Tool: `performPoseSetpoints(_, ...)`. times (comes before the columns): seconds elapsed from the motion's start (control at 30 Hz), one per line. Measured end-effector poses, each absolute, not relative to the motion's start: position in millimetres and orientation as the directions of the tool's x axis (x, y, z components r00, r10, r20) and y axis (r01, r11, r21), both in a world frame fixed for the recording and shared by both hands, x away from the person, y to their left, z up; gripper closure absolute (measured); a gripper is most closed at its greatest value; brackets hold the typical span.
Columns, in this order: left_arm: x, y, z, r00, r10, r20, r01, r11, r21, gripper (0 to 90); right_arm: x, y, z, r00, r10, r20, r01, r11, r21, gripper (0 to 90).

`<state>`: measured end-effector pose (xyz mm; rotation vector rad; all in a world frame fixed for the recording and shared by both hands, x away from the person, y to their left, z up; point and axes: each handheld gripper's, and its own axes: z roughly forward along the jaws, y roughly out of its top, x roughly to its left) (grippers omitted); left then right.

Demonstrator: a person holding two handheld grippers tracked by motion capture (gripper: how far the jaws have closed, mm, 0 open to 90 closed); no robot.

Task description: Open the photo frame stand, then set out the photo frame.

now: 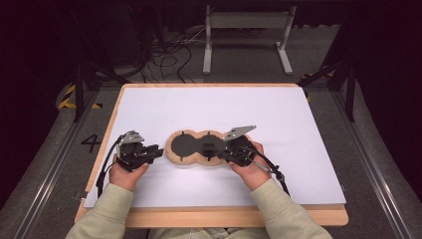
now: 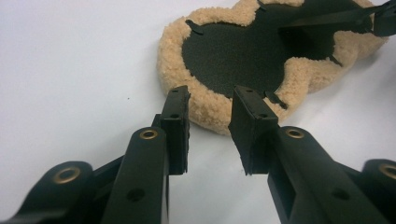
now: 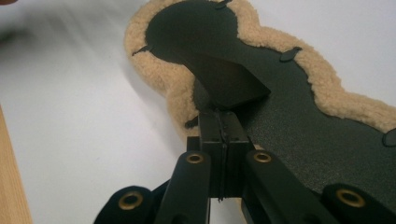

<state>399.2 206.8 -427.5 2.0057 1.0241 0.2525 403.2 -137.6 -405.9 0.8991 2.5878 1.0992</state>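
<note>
Fleece pad (image 1: pixel 195 148) flat on worktop (image 1: pixel 278 124), dark side up. Right hand-held gripper (image 1: pixel 230 155) pressed together, pinching a thin black flap (image 3: pixel 229 81) near the middle. Left hand-held gripper (image 1: pixel 155 152) spread, just short of the fluffy rim. Lifting or folding seemingly hardly begun.

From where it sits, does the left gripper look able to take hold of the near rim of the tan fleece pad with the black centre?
Probably yes: the left gripper has open jaws right at the tan fleece pad's rim, with nothing between.
</note>
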Motion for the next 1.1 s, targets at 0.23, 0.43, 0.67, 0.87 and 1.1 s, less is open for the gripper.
performPoseSetpoints(0.23, 404, 206, -426, 0.635, 0.747, -0.195, 0.579, -0.293, 0.761, 61.8, 400, -143, -402, -0.799, 0.6, 0.037, 0.463, 0.575, 0.675, 82.1)
performPoseSetpoints(0.43, 407, 204, -422, 0.627, 0.748, -0.218, 0.589, -0.272, 0.761, 57.5, 398, -156, -393, -0.789, 0.614, 0.019, 0.469, 0.583, 0.663, 73.5)
performPoseSetpoints(0.67, 407, 196, -416, 0.631, 0.746, -0.214, 0.58, -0.271, 0.768, 53.2, 396, -169, -380, -0.778, 0.628, -0.003, 0.45, 0.561, 0.695, 67.1)
performPoseSetpoints(0.87, 409, 194, -413, 0.632, 0.742, -0.222, 0.582, -0.266, 0.769, 47.8, 399, -188, -372, -0.74, 0.672, 0.007, 0.464, 0.503, 0.729, 57.5)
performPoseSetpoints(1.1, 419, 195, -418, 0.593, 0.757, -0.274, 0.627, -0.22, 0.748, 38.4, 411, -205, -374, -0.674, 0.735, 0.073, 0.523, 0.405, 0.75, 40.0)
